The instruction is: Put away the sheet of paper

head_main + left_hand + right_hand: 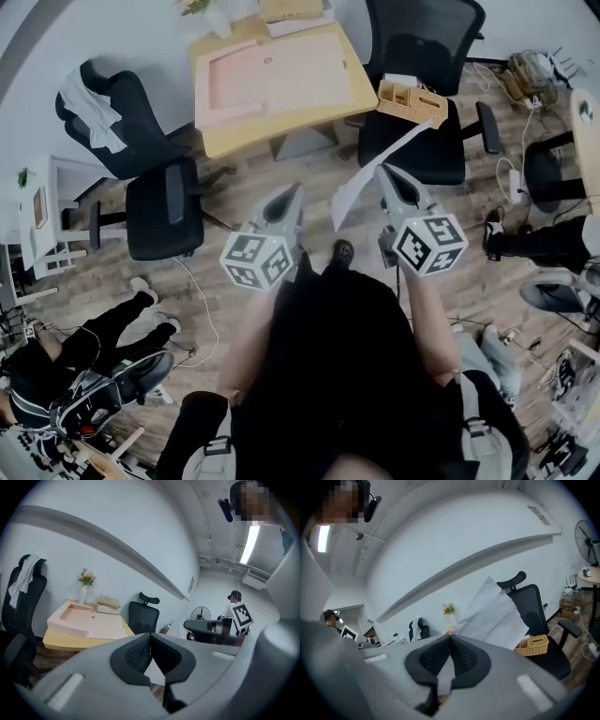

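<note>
Wooden floor (230,202) spreads under me, office chairs all round. My right hand-held gripper (385,172) has its jaws pressed together on the sheet of paper (360,184), which juts past the pads, held in the air above the floor. My left hand-held gripper (297,189), just beside it, has its jaws together at the tips. Beyond them stands a yellow bench (272,138) bearing a pink tray (272,75), and a wooden box (412,99) sits on a black chair (417,150).

A tray (281,70) is laid on the table (281,131), which is flanked by a left chair (155,192) and a right chair (422,47). A basket (412,101) is carried on the right chair's seat. The sheet of paper (361,183) is held before the table's near right corner.
</note>
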Demonstrator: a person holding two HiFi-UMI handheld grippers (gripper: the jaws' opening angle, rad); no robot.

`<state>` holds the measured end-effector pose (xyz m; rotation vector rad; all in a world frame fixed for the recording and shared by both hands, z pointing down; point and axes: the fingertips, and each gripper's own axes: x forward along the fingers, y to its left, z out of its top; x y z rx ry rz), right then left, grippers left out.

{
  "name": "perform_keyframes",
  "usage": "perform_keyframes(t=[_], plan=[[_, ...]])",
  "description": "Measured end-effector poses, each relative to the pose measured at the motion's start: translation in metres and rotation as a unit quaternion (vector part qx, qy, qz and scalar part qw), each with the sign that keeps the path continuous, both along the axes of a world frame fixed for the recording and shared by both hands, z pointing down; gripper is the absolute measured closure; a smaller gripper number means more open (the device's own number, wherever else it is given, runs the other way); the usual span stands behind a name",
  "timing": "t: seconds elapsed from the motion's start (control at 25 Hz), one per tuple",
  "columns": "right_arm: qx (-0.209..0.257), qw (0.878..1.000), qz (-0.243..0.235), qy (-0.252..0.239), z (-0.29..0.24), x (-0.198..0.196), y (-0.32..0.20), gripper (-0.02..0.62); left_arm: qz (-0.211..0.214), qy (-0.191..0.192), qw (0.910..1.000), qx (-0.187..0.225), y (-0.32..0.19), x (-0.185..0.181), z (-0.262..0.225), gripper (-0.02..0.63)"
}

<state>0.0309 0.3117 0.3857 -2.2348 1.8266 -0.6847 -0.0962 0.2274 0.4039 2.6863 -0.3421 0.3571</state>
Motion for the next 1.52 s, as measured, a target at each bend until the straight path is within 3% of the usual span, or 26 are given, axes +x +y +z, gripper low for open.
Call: perform_keyframes(t=[0.44,0.72,1.16,1.52], plan=[[-0.014,0.999,0.021,-0.03,0.015,0.009,-0.011,0.592,-0.001,-0.016,0.9998,-0.013,-0.014,-0.008,0.013,0.597],[-0.026,0.999,0.028,-0.032,0.016,0.027,-0.044,0.592,0.015,-0.005,0.9997,-0.02,-0.05,0.018,0.014,0.597],[-0.028,0.999,0.033,-0.015,-0.002,0.057,-0.153,0.592,0.016,0.01,0.9995,-0.023,-0.164,0.042,0.01,0.597],[-0.01,0.999,0.037,-0.012,-0.011,0.062,-0.24,0.592,0.023,0.01,0.9995,-0.021,-0.243,0.041,0.011,0.597]])
